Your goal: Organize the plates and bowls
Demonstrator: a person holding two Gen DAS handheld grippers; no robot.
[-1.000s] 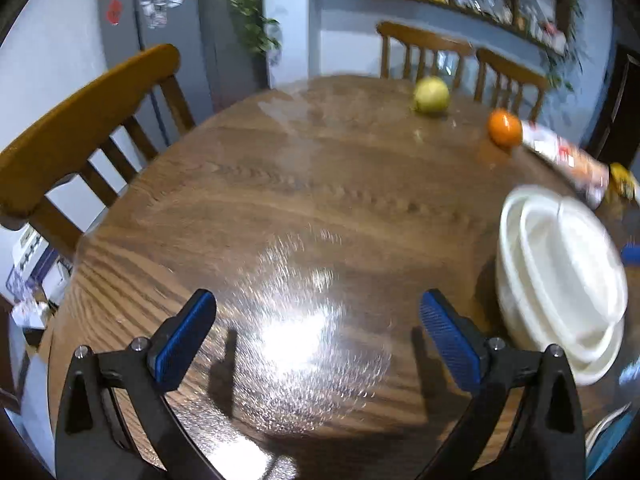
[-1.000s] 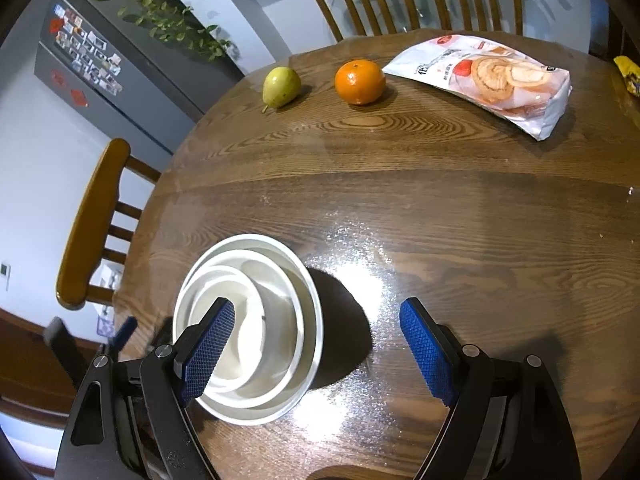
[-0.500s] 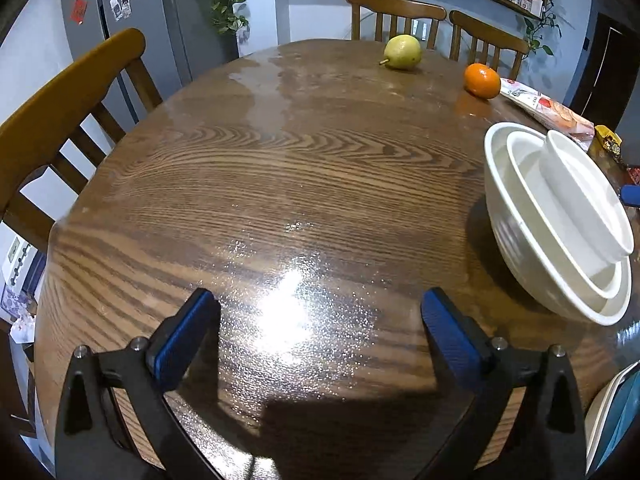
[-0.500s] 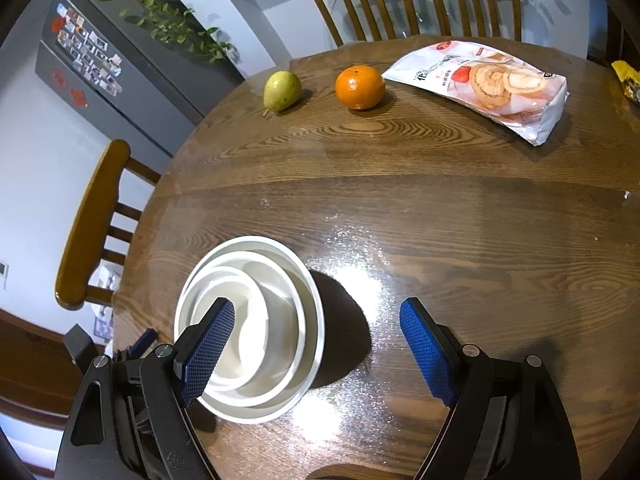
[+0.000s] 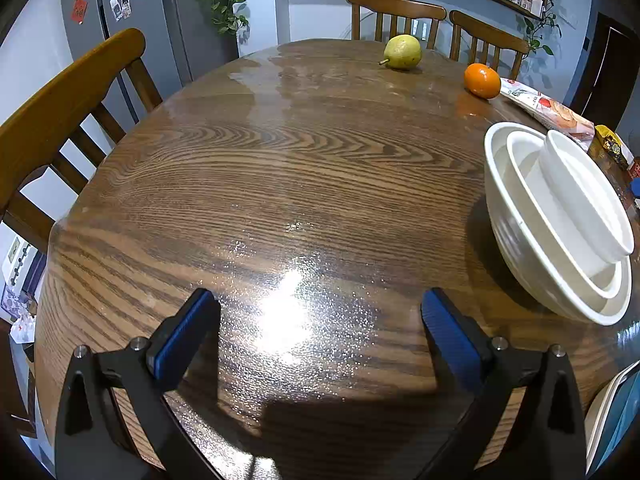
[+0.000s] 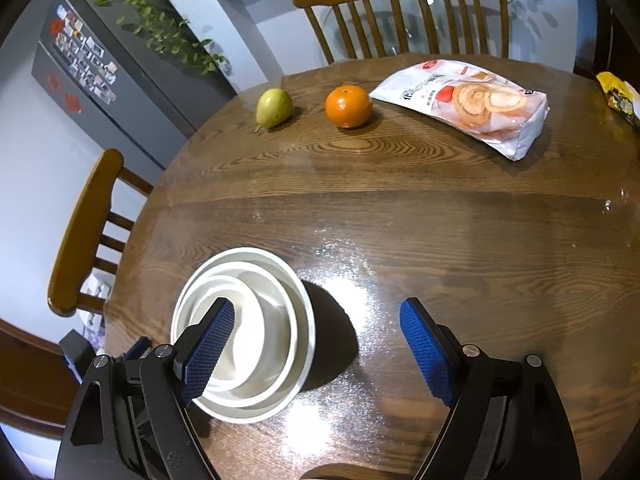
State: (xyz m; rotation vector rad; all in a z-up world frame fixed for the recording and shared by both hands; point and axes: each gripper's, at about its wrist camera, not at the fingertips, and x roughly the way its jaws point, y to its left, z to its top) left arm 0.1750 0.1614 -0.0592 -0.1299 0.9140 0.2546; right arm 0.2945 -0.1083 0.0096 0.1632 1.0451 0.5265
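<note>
Bowls [image 6: 244, 344]: three, white, nested in one stack, near left on the table [image 6: 400, 220].
Pear [image 6: 274, 107]: one, far left.
Orange [image 6: 348, 106]: one, beside the pear.
Snack bag [image 6: 464, 100]: one, white, far right.
Yellow packet [image 6: 620, 98]: one, at the right edge.
Wooden chairs: three — two [image 6: 348, 16] [image 6: 460, 12] far, one [image 6: 86, 232] left.

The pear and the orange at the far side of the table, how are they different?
The pear is yellow-green, while the orange is bright orange. The pear is lopsided and lies on its side with a little stem poking out; the orange is round with no stem sticking out. They share a lot: both are single fruits resting on the wooden table, apart from each other, neither held by any fingers.
</note>
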